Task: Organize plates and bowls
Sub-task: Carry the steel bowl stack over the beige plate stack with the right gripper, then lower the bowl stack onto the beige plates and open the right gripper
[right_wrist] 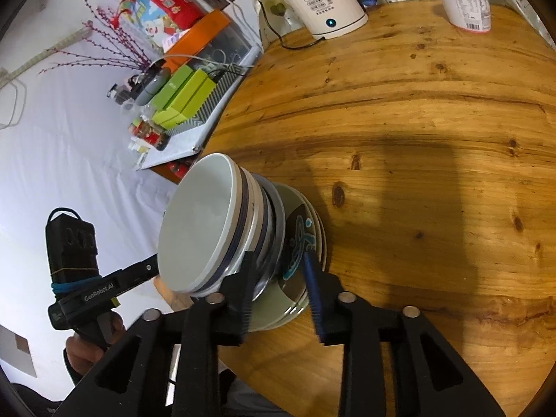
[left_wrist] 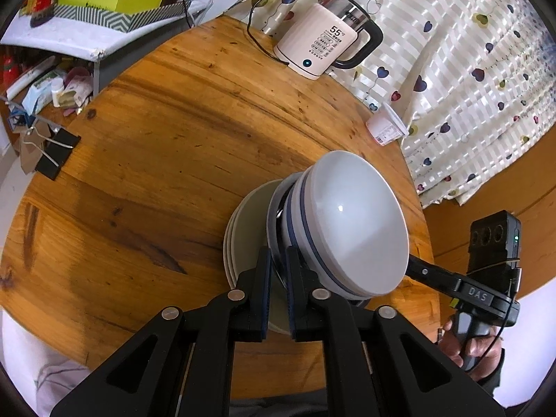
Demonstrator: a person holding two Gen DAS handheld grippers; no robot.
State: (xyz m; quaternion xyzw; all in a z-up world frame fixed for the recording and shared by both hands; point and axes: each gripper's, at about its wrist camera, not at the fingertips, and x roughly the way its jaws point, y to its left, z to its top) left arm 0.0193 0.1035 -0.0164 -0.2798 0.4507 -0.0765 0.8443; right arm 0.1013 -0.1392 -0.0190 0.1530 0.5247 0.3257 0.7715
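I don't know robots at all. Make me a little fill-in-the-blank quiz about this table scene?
1. The kettle display reads ___ degrees.
2. The bowls sit stacked on a pile of ___.
3. The round table is made of ___.
4. The left gripper pinches the edge of the ___ dish under the white bowls.

Missing words: 55; plates; wood; dark

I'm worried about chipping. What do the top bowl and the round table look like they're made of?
The white blue-banded top bowl looks like glazed ceramic: smooth, with a bright glint inside. The round orange-brown table looks like varnished solid wood: visible grain, knots and a soft sheen.
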